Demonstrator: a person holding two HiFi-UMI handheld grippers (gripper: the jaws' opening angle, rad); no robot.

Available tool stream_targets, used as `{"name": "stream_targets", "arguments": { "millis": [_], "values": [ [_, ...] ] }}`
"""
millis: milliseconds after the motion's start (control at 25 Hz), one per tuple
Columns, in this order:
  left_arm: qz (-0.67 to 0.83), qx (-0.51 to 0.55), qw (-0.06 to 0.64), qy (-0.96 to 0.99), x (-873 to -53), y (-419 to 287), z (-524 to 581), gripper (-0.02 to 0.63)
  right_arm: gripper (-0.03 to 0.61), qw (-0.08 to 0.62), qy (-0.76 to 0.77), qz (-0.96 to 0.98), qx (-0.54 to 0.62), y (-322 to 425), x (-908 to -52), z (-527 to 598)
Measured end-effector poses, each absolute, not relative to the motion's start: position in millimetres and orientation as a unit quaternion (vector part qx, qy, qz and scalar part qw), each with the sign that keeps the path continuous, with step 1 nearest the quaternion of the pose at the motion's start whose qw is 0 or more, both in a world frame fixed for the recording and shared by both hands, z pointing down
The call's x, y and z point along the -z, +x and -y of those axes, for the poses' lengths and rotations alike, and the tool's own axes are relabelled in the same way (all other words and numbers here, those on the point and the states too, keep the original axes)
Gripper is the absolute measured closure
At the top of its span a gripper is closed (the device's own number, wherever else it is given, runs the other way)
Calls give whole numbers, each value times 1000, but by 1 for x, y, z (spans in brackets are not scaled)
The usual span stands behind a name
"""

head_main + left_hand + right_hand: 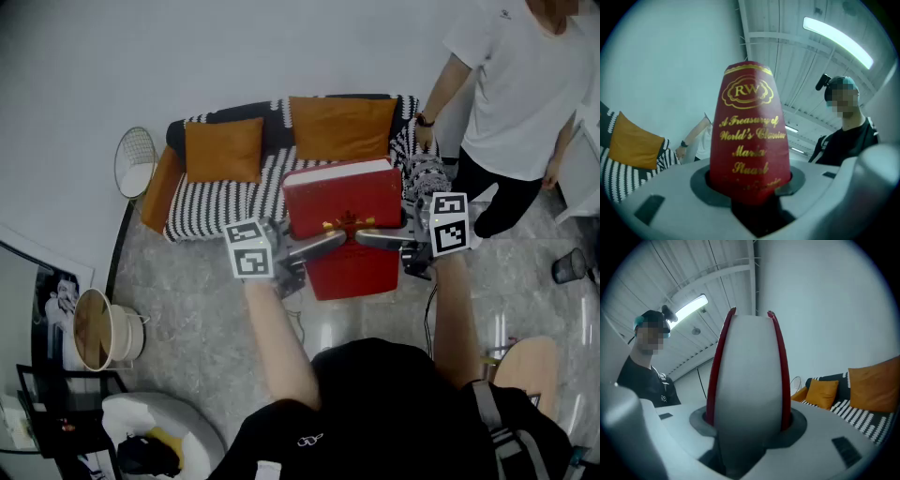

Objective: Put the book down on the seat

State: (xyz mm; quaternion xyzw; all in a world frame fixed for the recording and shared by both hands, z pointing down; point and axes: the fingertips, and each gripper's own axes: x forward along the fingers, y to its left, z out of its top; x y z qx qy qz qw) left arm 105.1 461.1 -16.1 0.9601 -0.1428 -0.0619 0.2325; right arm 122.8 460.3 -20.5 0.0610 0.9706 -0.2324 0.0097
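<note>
**Book gripped from both sides, off the sofa seat**

Book (pixel 342 230), a thick red hardback with gold lettering, hangs in the air between the two grippers, just in front of the near edge of the sofa (pixel 225 202). It touches no surface. From the head view its far edge overlaps the right part of the striped seat, but whether it hangs over the seat or over the grey floor (pixel 187 309) cannot be told. Its red cover faces up toward the head camera, with the white page block showing along the far edge.

The left gripper (pixel 328 241) comes in from the left and clamps the spine side. In its own view the jaws stand wide apart, one on each cover, with the gold-printed spine rising straight up between them. The right gripper (pixel 367 240) comes in from the right and clamps the opposite side. Its jaws are also spread wide and pressed against the two red covers, with the pale page edges filling the gap between them.

Two orange cushions (pixel 223 150) lean against the sofa's dark backrest. A person in a white shirt (pixel 520 84) stands at the sofa's right end.
</note>
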Motion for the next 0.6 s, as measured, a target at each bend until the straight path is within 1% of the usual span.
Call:
{"name": "stream_targets", "arguments": {
  "millis": [600],
  "values": [
    [148,56,232,960,14,107,-457,403,342,17,66,-970,233,125,19,-457]
  ]
}}
